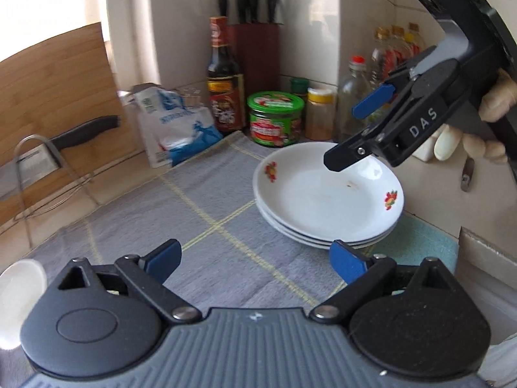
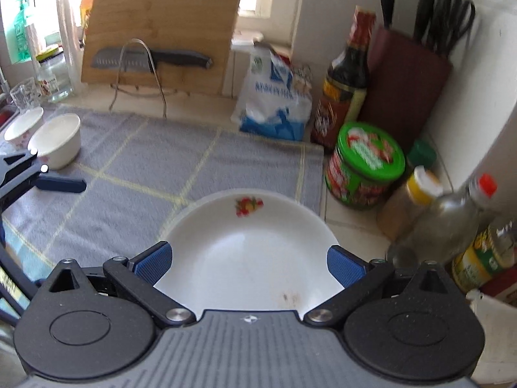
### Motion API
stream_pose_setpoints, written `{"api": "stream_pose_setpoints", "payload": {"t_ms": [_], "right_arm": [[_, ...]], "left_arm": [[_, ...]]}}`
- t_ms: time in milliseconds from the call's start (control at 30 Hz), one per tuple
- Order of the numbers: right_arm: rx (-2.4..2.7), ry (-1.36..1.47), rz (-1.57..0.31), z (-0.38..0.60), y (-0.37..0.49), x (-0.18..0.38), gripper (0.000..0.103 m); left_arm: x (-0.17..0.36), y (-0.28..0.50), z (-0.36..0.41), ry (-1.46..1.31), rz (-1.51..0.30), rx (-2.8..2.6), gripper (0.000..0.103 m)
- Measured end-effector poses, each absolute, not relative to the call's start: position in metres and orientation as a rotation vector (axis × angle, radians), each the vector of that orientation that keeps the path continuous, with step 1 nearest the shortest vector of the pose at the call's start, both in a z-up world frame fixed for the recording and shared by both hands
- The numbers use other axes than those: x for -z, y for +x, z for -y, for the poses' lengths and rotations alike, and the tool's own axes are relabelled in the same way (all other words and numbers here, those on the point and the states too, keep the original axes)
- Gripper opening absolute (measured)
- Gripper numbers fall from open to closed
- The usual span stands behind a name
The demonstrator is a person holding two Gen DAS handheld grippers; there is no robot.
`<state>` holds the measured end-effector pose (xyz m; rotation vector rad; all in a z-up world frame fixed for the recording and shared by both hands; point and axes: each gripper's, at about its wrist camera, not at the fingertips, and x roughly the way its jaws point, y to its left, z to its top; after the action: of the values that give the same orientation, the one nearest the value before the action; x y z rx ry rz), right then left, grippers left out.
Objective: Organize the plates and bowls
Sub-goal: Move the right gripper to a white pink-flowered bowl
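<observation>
Stack of white floral plates (image 1: 328,199) on grey checked cloth, two white bowls (image 2: 56,139) side by side far across it

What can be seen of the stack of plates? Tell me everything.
The stack of plates is three shallow white dishes, ceramic by their look, nested level and upright. The top one carries small red flower prints on its rim and a brownish speck inside. The stack rests on the grey checked cloth, near its edge by the jars. The right gripper hovers open above it; neither pad visibly touches it.
</observation>
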<state>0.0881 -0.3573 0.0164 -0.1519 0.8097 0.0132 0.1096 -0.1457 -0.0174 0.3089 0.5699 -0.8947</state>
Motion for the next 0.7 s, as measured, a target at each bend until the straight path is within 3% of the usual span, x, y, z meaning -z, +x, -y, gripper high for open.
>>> {"api": "stream_pose_setpoints", "payload": {"t_ms": [700], "right_arm": [[-0.486, -0.161, -0.676, 0.128, 0.143, -0.012, 0.103]], "left_arm": [[0.033, 0.077, -0.074, 0.167, -0.621, 0.362, 0.101]]}}
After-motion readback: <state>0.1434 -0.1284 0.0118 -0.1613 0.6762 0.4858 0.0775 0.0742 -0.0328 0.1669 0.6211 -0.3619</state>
